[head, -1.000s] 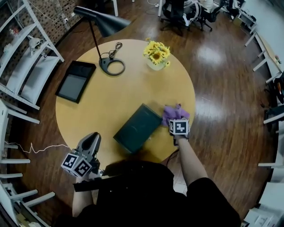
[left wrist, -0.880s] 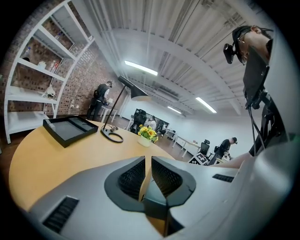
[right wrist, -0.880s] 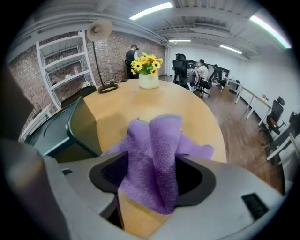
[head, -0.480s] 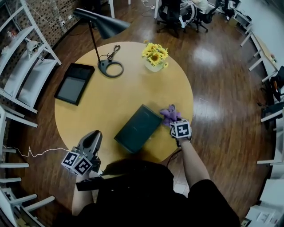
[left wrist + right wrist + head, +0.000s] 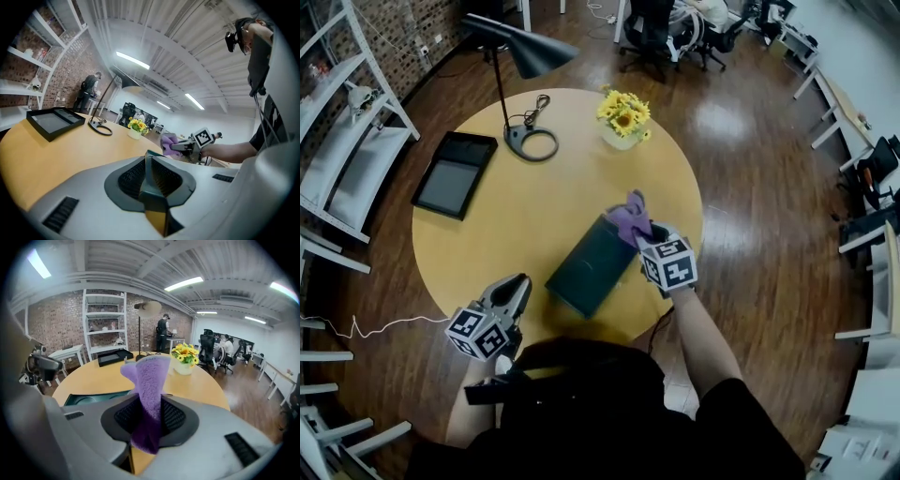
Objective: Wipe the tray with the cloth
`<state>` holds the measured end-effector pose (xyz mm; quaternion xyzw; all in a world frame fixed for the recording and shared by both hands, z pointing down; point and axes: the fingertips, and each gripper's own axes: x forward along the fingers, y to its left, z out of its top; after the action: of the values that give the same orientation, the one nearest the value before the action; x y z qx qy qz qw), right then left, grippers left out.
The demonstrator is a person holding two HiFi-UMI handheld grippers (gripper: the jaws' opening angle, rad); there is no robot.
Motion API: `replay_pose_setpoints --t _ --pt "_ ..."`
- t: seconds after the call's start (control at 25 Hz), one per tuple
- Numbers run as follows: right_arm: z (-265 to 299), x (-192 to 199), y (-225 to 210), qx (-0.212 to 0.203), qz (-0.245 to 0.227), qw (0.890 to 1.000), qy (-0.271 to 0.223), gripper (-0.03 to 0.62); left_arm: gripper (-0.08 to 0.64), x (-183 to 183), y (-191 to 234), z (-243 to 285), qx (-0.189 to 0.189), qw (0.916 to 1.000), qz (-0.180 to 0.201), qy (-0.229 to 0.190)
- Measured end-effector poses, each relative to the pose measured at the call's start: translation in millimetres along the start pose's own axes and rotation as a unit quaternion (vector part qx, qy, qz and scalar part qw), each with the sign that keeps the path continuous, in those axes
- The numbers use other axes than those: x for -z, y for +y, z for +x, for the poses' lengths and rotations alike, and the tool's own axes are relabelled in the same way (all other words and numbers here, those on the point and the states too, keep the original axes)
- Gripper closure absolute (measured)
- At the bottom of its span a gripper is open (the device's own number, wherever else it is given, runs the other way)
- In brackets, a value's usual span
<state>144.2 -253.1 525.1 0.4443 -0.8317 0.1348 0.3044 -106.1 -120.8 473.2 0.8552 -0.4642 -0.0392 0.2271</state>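
Round yellow table [image 5: 516, 220] on a dark wood floor [image 5: 750, 216], with shelves [image 5: 356, 164] at the left edge. Right gripper [image 5: 149, 416], jaws just closed, pinches the purple cloth [image 5: 150, 376] over the upper right corner of the green tray [image 5: 586, 267], centre frame. Left gripper [image 5: 521, 285], lower left: jaws together, empty.

A round yellow table [image 5: 534, 211] stands on a dark wooden floor [image 5: 750, 187]. A black desk lamp [image 5: 525, 52], a pot of yellow flowers [image 5: 623, 114] and a black frame [image 5: 455, 174] sit on it, well apart. White shelves [image 5: 352, 141] line the brick wall at the left, and office chairs [image 5: 652, 28] stand beyond.
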Motion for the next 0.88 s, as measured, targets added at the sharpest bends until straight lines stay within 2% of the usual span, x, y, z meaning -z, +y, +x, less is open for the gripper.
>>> replay_pose_setpoints --t 0.12,0.2,0.28,0.36,0.52,0.68,0.88 --pt "20 -10 38 -0.027 -0.050 0.998 0.023 0.495 0.518 13 -12 15 0.026 0.9991 0.013 0.031" --pt "39 -6 55 -0.039 -0.081 0.994 0.056 0.494 0.515 13 -15 14 0.036 0.9989 0.006 0.029" --pt "54 -2 61 -0.032 -0.102 0.990 0.089 0.494 0.515 12 -13 3 0.038 0.9991 -0.007 0.019" --pt "62 10 53 -0.004 -0.111 0.987 0.118 0.494 0.515 14 -8 -11 0.031 0.9992 -0.018 0.015" --pt "65 21 52 0.019 -0.108 0.987 0.121 0.497 0.515 24 19 -43 -0.006 0.9989 -0.046 0.005" --pt "64 30 72 -0.029 -0.092 0.985 0.145 0.497 0.515 35 43 -65 -0.031 0.9957 -0.087 -0.010" --pt "57 47 88 -0.075 -0.060 0.976 0.194 0.500 0.515 31 48 -70 -0.029 0.9940 -0.103 -0.025"
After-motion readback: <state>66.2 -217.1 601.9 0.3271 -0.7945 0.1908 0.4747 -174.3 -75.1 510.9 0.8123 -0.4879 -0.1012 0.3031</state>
